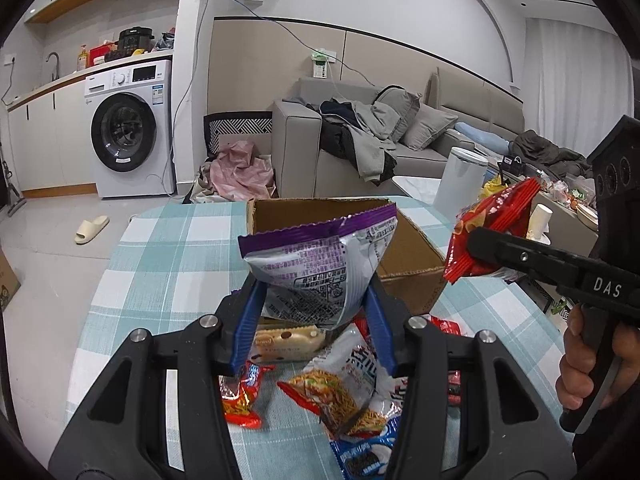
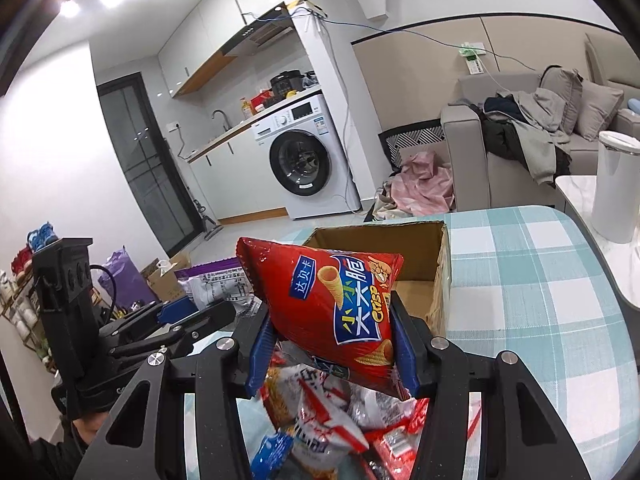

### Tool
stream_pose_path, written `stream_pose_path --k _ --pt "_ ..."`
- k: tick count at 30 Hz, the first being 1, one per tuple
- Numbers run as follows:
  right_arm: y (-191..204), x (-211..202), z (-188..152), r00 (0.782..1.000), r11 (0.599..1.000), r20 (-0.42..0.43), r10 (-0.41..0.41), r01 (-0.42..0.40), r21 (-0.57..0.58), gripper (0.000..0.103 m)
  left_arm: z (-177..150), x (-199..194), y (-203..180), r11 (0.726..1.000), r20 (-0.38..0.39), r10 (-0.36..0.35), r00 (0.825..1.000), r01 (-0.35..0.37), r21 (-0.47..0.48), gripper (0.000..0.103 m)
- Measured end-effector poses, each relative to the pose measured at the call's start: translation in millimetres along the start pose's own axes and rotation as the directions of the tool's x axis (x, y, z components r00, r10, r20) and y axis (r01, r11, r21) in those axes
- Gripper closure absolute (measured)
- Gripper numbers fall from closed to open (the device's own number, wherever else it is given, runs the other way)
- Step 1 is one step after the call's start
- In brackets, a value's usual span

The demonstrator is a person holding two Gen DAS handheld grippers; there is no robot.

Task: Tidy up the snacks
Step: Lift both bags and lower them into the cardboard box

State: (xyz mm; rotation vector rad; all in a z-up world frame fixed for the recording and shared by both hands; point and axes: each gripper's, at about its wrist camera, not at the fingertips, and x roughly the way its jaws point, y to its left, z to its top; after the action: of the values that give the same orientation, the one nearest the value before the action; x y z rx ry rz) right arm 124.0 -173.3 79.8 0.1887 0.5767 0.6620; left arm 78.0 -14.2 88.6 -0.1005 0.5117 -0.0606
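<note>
My left gripper (image 1: 316,300) is shut on a purple-and-silver snack bag (image 1: 320,264) and holds it above the table, just in front of an open cardboard box (image 1: 404,252). My right gripper (image 2: 332,340) is shut on a red crisp bag (image 2: 332,308) and holds it up near the same box (image 2: 436,276). The red bag also shows in the left wrist view (image 1: 488,232), right of the box. The purple bag shows in the right wrist view (image 2: 220,284) to the left. A heap of loose snack packets (image 1: 340,392) lies on the table below both grippers.
The table has a teal checked cloth (image 1: 168,256). A white bin (image 1: 460,184) stands beyond the table's right side. A sofa with clothes (image 1: 360,136) and a washing machine (image 1: 124,132) are further back. A slipper (image 1: 92,229) lies on the floor.
</note>
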Motion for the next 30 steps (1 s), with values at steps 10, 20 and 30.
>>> stream_pose_path --k 10,20,30 --pt "-11 29 11 0.999 0.999 -0.025 -0.037 0.038 0.022 0.051 18 27 2 1.0 0.0 0.009 1.0 -0.009 0.011 0.057" --pt "-20 59 16 0.997 0.998 -0.061 -0.05 0.051 0.023 0.051 25 68 5 1.0 -0.027 0.003 1.0 -0.003 0.014 0.057" --pt "-24 83 18 0.995 0.998 -0.088 -0.053 0.055 0.016 0.051 25 100 6 1.0 -0.056 0.011 0.998 -0.01 0.023 0.057"
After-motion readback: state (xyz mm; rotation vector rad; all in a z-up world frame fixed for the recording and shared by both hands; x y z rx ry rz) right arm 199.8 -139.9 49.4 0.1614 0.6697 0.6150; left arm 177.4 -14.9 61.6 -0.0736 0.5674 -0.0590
